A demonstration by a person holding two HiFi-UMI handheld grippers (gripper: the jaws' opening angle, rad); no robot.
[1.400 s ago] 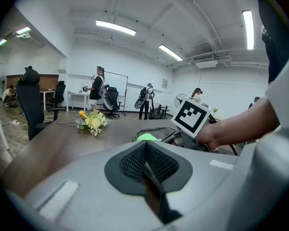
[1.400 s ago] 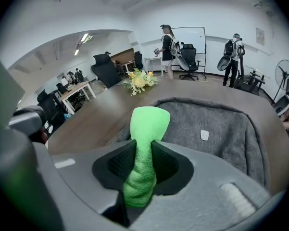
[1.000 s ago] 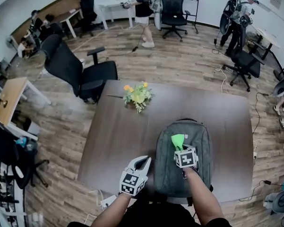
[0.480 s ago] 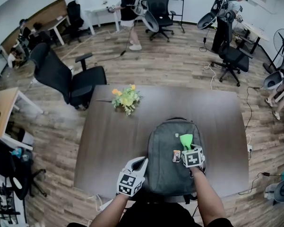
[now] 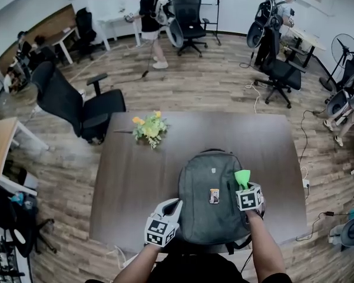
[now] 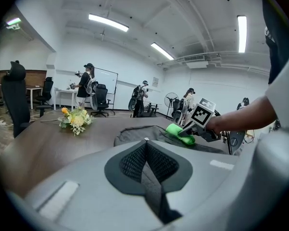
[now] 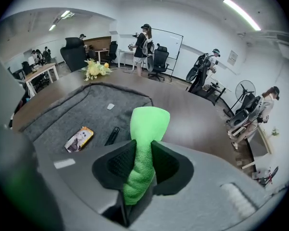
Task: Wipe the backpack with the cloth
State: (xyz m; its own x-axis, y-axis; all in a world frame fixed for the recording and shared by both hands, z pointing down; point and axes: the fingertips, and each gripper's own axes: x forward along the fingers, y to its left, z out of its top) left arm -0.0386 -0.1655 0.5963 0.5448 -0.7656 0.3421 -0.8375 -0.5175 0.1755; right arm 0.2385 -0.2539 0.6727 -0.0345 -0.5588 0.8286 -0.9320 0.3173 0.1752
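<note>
A grey backpack lies flat on the brown table, with a small picture tag on its front. My right gripper is shut on a green cloth and sits over the backpack's right side. In the right gripper view the cloth sticks out between the jaws, above the grey fabric. My left gripper is shut and empty, by the backpack's near left edge. In the left gripper view the backpack and cloth lie ahead.
A bunch of yellow flowers lies on the table beyond the backpack to the left. A black office chair stands at the table's far left corner. People and more chairs are across the wooden floor.
My right gripper has carried the green cloth from the middle of the backpack to its right side, uncovering the picture tag. The left gripper has stayed in place.
</note>
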